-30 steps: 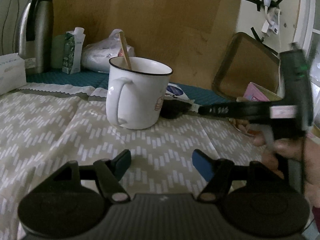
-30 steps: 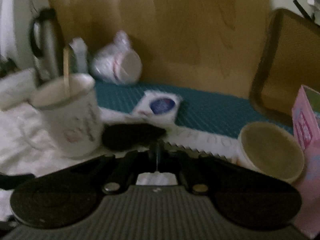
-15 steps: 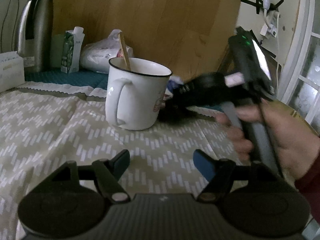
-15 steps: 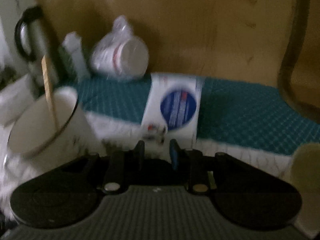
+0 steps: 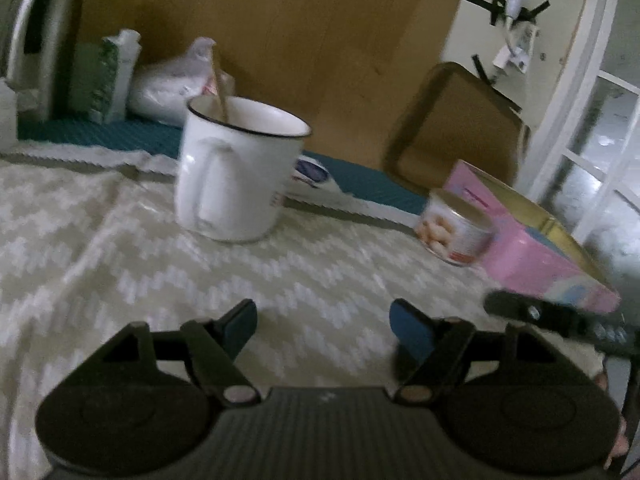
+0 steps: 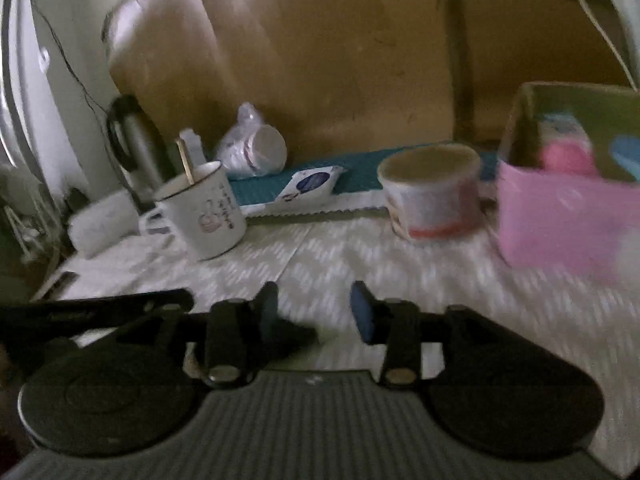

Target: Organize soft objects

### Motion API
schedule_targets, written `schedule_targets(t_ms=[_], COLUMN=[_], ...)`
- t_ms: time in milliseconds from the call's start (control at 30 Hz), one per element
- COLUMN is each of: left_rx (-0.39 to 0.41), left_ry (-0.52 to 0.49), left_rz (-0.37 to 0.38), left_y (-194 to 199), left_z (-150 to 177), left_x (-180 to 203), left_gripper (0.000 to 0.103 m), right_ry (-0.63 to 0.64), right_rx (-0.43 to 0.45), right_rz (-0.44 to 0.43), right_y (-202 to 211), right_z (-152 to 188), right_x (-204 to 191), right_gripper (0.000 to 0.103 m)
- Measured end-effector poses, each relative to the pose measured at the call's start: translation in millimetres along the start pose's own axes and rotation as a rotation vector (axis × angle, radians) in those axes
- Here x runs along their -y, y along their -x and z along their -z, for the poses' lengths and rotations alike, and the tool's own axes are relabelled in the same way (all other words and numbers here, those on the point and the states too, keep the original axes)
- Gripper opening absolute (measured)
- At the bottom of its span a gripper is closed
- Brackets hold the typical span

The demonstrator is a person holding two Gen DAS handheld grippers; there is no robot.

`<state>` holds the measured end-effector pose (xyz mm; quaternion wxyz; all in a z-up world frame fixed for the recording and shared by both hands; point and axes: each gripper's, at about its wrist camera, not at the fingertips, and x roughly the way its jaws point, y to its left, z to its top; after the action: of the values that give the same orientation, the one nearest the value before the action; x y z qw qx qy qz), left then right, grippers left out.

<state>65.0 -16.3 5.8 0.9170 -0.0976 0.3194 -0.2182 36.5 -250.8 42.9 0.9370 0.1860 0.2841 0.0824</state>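
My left gripper (image 5: 324, 322) is open over the patterned cloth (image 5: 120, 264), with nothing between its blue pads. In front of it stands the white mug (image 5: 236, 172) with a wooden stick in it. My right gripper (image 6: 316, 312) hovers low over the cloth and its jaws are opening; bare cloth shows between the pads. A dark shape (image 6: 298, 334) lies by its left finger; I cannot tell whether it is a soft thing or a shadow. The pink box (image 6: 560, 220) at the right holds pink and blue soft things (image 6: 564, 152). The right gripper's edge (image 5: 560, 318) shows in the left wrist view.
A food can (image 6: 430, 192) stands between the mug and the pink box. A white packet with a blue label (image 6: 310, 184) lies on the teal mat behind. A steel flask (image 6: 132, 144), a carton, a plastic bag (image 6: 252, 152) and a leaning tray (image 5: 456, 128) line the back.
My right gripper went from shut to parted, reached in beside the mug, then pulled back to the near right. The black thing beside the mug is no longer there.
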Motion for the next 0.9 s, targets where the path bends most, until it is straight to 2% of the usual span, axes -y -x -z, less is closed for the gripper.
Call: schedule_targets(t_ms=[33, 133, 200, 300, 333, 433, 467, 600, 700, 733, 800, 900], left_rx=[-0.011, -0.046, -0.060, -0.076, -0.093, -0.172, -0.165, -0.211, -0.223, -0.228, -0.227, -0.198], left_ry=[0.003, 0.008, -0.039, -0.155, -0.180, -0.202, -0.199, -0.151, -0.184, -0.188, -0.205, -0.206], left_rz=[0.014, 0.100, 0.137, 0.125, 0.122, 0.120, 0.113, 0.155, 0.181, 0.182, 0.188, 0.247], left_y=[1.0, 2.3, 2.1, -5.5, -10.5, -31.0, -32.5, -30.7, -35.1, -37.0, -39.9, -35.9], left_z=[0.2, 3.6, 2.9, 1.6, 1.7, 6.1, 8.0, 11.0, 17.9, 19.0, 19.6, 9.8], left_x=[1.7, 19.4, 34.3, 63.5, 69.8, 80.2, 82.3, 93.3, 114.1, 121.5, 136.9, 158.2], left_gripper=[0.075, 0.075, 0.075, 0.075, 0.072, 0.052, 0.050, 0.049, 0.048, 0.048, 0.048, 0.048], right_ry=[0.002, 0.087, 0.207, 0.338, 0.355, 0.342, 0.324, 0.277, 0.249, 0.252, 0.256, 0.269], right_rx=[-0.010, -0.072, -0.099, -0.106, -0.107, -0.100, -0.098, -0.062, -0.033, -0.008, 0.047, 0.171], right_rz=[-0.014, -0.054, -0.042, 0.002, 0.006, 0.021, 0.024, 0.067, 0.108, 0.145, 0.178, 0.232], right_y=[5.9, 9.2, 1.1, -18.9, -24.2, -32.2, -32.6, -18.0, 2.9, 7.8, 24.4, 48.9], right_z=[5.5, 23.5, 33.0, 39.6, 38.3, 32.0, 30.1, 30.5, 35.4, 35.6, 33.6, 20.6], right_x=[-0.5, -17.2, -38.1, -65.6, -69.7, -65.3, -62.3, -36.5, -18.2, -15.6, -10.2, -1.5], right_gripper=[0.046, 0.057, 0.061, 0.066, 0.066, 0.068, 0.070, 0.067, 0.061, 0.052, 0.052, 0.052])
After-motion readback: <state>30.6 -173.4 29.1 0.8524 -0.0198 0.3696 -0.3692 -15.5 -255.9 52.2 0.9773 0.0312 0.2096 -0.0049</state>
